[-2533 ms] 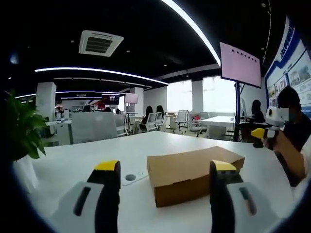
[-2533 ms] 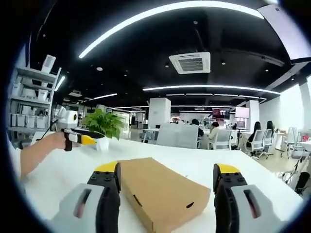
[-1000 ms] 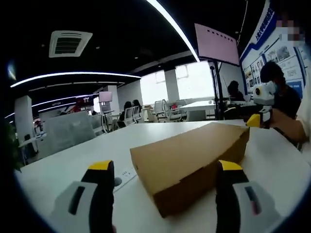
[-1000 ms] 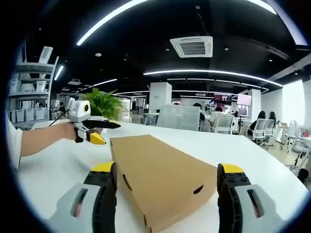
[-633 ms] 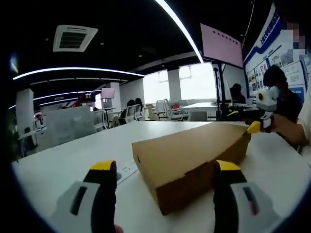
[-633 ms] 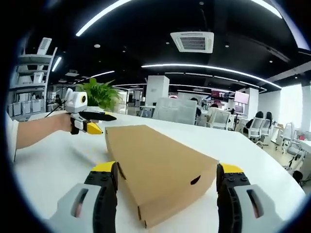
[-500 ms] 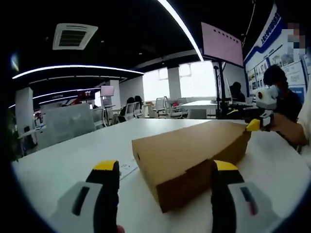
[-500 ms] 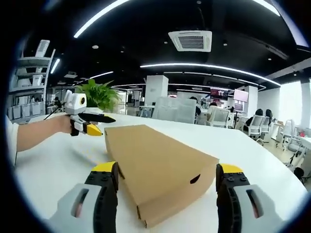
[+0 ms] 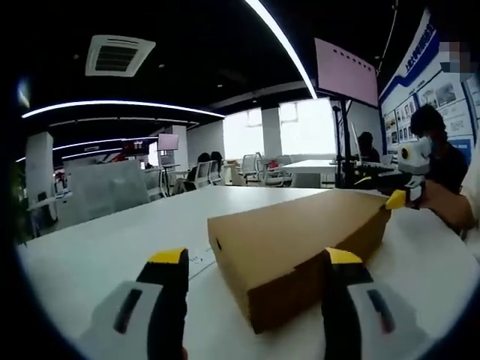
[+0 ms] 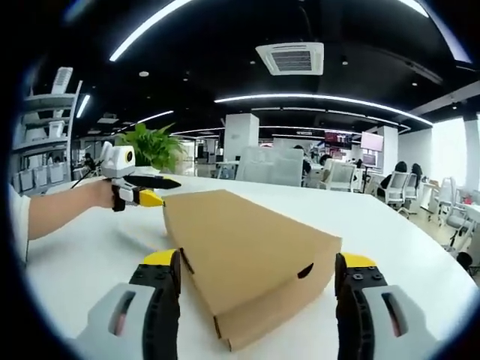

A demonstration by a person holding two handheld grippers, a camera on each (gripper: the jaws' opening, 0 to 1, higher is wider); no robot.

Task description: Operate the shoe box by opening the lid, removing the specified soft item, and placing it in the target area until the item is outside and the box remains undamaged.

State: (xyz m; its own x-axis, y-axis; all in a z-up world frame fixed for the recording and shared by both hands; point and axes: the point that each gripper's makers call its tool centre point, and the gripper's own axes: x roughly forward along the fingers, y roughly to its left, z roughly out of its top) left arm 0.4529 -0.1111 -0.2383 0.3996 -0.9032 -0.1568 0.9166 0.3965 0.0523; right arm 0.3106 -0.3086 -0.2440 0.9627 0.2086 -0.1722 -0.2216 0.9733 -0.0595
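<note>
A wide white bench [image 9: 97, 247] is seen stretching across an open-plan office, and a closed brown cardboard shoe box [image 9: 300, 236] is set flat on it, lid down. In the left gripper view the box is framed between the yellow-tipped jaws of the left hand-held gripper [image 9: 255, 259], which are held well apart on either side of its near corner, with nothing clamped between them. In the right gripper view the same shoe box [image 10: 247, 251] is shown from its opposite end, a small oval hole visible in its side wall, and the right hand-held gripper [image 10: 256, 261] is likewise held with its jaws spread wide and nothing between them. The left hand-held gripper [image 10: 154, 191] is also seen there from the left, its tips brought close to the far upper corner of the box; whether it is touching the cardboard cannot be told. A potted green plant [image 10: 154, 146] is placed behind it. A small socket plate [image 9: 199, 259] is set into the bench just beside the box.
</note>
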